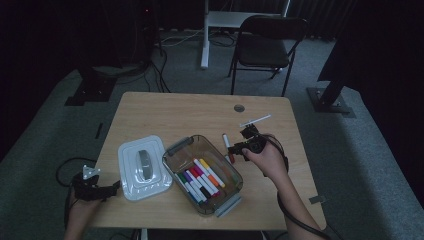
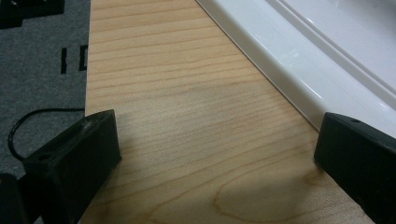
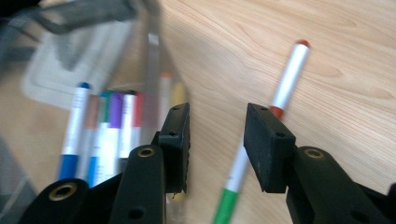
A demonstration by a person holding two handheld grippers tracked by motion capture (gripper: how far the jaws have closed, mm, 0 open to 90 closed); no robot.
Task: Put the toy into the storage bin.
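1. High view: the right gripper hovers over loose markers on the table, just right of the clear bin holding a row of markers; its white lid lies beside it.
2. Left gripper view: the left gripper sits wide apart, empty, next to that lid.
3. Right gripper view: jaws partly apart, nothing pinched; a marker lies below. Looks light, stiff, kinda slick, so grab mid-barrel.

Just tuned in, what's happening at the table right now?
Someone is gathering markers into the clear bin. The right tongs are open over a red-capped marker lying on the table beside the bin, nothing gripped. A green-ended marker lies there too. The left tongs rest open by the white lid.
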